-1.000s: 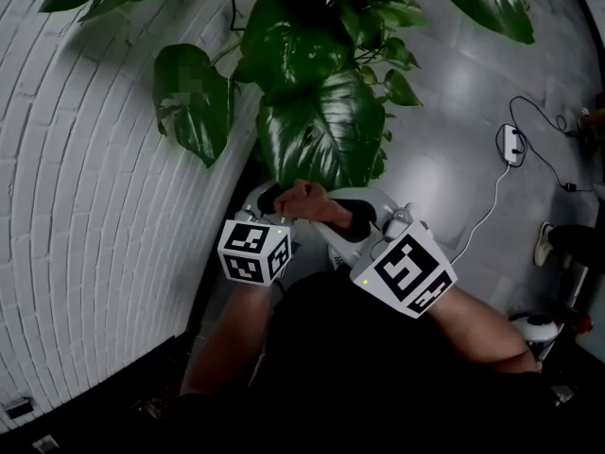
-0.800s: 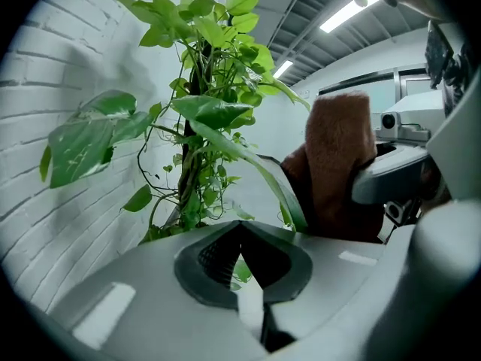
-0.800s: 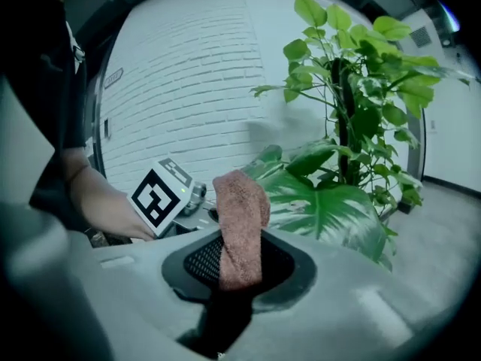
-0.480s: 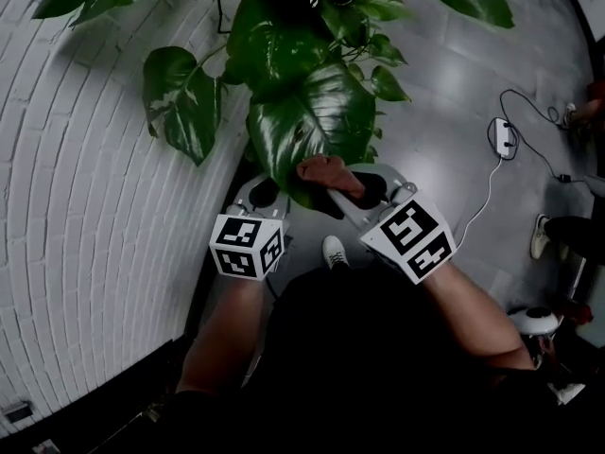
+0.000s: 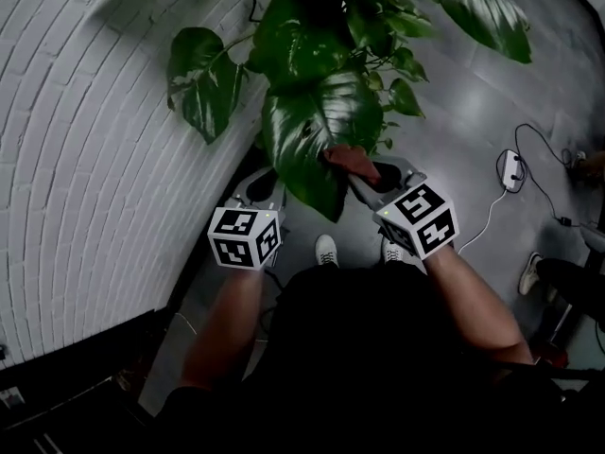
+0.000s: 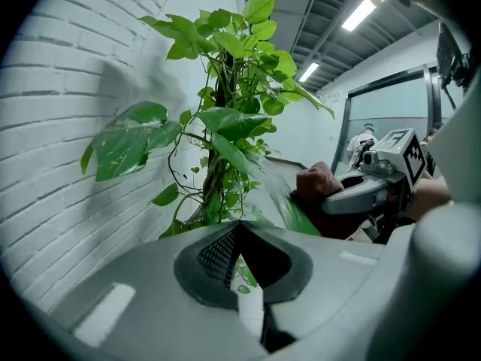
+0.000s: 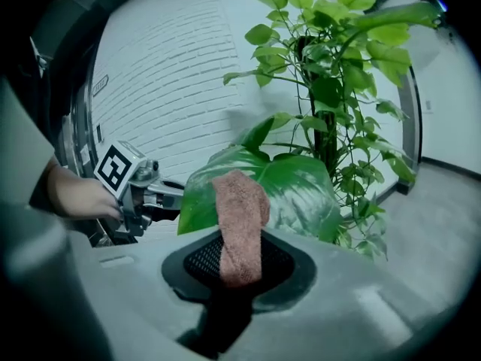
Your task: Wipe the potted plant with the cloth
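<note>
Cloth (image 7: 240, 216) pinched in the right gripper's (image 7: 239, 271) closed jaws touches the potted plant's (image 5: 326, 36) big leaf (image 7: 304, 190), whose length runs toward the person (image 5: 378, 348) between both grippers; the left gripper (image 6: 237, 232), closed on nothing, hangs alongside.

The potted plant (image 5: 321, 26) stands before me, with the brick wall (image 5: 85, 159) just at its left and the floor (image 5: 473, 112) at its right, where a power strip (image 5: 511, 170) lies well apart. Its big leaf (image 5: 317, 130) hangs between my two grippers. The cloth (image 5: 348, 158) in the right gripper (image 5: 364, 173) touches this leaf at its right edge, and the left gripper (image 5: 263, 185) is at the leaf's left, near the wall.
</note>
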Motion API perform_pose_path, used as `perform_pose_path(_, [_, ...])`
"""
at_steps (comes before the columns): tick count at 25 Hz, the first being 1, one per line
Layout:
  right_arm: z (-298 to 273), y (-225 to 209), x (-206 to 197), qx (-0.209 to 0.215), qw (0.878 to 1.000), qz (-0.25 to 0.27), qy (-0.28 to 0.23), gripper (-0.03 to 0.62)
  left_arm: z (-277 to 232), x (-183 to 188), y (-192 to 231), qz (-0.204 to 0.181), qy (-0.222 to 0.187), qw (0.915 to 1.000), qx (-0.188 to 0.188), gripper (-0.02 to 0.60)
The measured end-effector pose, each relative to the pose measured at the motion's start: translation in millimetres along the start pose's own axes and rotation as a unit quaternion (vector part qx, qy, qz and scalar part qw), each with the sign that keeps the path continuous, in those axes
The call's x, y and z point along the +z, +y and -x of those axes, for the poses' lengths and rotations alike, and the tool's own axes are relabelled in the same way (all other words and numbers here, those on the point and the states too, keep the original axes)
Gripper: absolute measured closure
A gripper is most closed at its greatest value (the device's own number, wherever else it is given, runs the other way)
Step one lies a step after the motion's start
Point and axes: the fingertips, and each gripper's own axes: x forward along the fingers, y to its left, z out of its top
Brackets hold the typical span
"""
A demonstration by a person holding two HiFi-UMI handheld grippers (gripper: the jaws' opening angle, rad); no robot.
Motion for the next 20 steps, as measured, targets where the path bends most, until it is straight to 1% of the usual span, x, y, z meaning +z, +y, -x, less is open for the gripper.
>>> perform_pose_path(3, [-0.3, -12.3, -6.2, -0.007, 1.0, -0.009, 0.001, 0.536, 1.9, -0.8, 1.2, -0.001, 0.004, 1.0, 0.008, 0.565])
perform_pose_path(8, [2.2, -35.8, -21.8, -0.017, 0.999, -0.033, 0.008, 0.536, 2.0, -6.8, 7.9, 0.017, 0.01, 0.9994, 0.027, 0.565])
perform_pose_path(14, [6.4, -63.0, -36.3, -0.031, 0.998, -0.058, 0.008, 0.536, 1.9, -17.8, 6.7, 0.026, 0.021, 0.9987, 0.039, 0.565])
perform_pose_path(20, [7.6, -73.8, -39.0, -0.034, 0.998, -0.058, 0.011, 0.536, 8.2, -32.9, 8.0, 0.034, 0.03, 0.9973, 0.057, 0.565])
